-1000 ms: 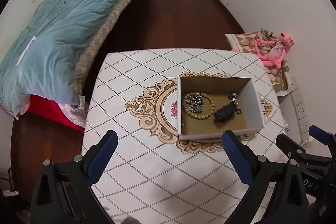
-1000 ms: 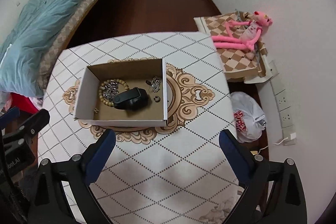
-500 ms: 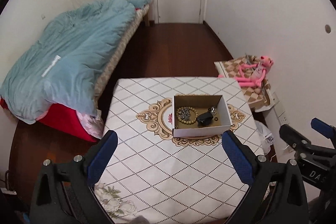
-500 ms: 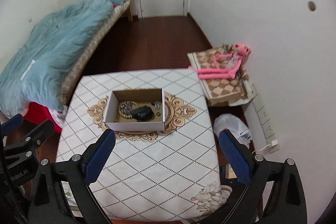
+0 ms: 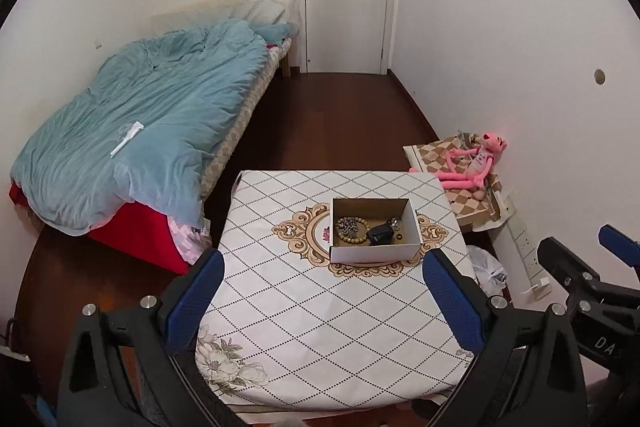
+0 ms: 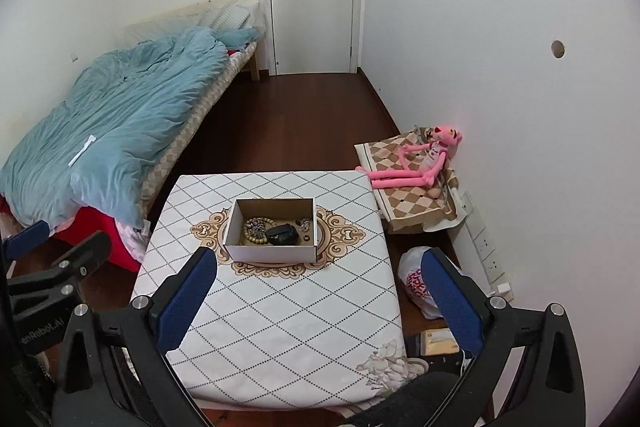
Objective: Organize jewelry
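The jewelry sits gathered in the open cardboard box (image 5: 374,253) at the counter's (image 5: 320,327) middle: a wooden bead bracelet (image 5: 352,230), a black pouch (image 5: 381,234), small metal pieces. Both the left gripper (image 5: 320,303) and right gripper (image 6: 318,301) hang above the counter's near edge, jaws wide apart, holding nothing. The task looks finished, or nearly so.

Even, fairly bright indoor light with soft shadows; both views are sharp at the centre, strongly bowed by the fisheye, with black vignetted corners and no glare.
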Demonstrator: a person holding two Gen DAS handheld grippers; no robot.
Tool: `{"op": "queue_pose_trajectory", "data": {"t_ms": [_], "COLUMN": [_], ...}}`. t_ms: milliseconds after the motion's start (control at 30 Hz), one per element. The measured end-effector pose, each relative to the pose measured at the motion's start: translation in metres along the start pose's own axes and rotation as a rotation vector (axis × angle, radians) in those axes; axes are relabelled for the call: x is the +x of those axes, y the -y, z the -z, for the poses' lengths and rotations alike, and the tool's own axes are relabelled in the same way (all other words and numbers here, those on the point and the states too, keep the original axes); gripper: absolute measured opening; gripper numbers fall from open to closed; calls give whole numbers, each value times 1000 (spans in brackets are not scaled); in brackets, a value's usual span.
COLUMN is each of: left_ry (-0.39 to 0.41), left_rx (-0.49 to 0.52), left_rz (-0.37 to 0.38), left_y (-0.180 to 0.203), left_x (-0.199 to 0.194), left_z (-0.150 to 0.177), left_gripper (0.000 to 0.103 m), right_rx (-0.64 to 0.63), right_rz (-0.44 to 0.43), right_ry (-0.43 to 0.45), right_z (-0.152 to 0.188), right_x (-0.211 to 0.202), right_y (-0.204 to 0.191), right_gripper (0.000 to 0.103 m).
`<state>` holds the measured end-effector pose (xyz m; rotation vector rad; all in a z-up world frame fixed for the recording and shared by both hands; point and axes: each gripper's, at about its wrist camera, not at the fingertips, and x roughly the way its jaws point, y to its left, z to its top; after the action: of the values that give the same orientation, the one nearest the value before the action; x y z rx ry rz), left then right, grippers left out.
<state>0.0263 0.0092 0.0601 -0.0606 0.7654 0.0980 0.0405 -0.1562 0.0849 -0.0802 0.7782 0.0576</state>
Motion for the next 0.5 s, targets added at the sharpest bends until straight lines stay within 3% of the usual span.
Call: {"op": "queue_pose_trajectory", "data": {"t_ms": [200, 500], "left_ry": [12, -33], "left_rx": [9, -14], "left_rz": [5, 7], "left_y": [2, 4], "left_x": [-10, 15], "left_z": [4, -9], "left_gripper": [101, 101], "right_rx": [-5, -2], "right_rz": [3, 13], "right_ry": [-1, -22], "right_z": [4, -9], "right_x": [-10, 13], "right_y": [0, 4], "right_gripper": [103, 103]}}
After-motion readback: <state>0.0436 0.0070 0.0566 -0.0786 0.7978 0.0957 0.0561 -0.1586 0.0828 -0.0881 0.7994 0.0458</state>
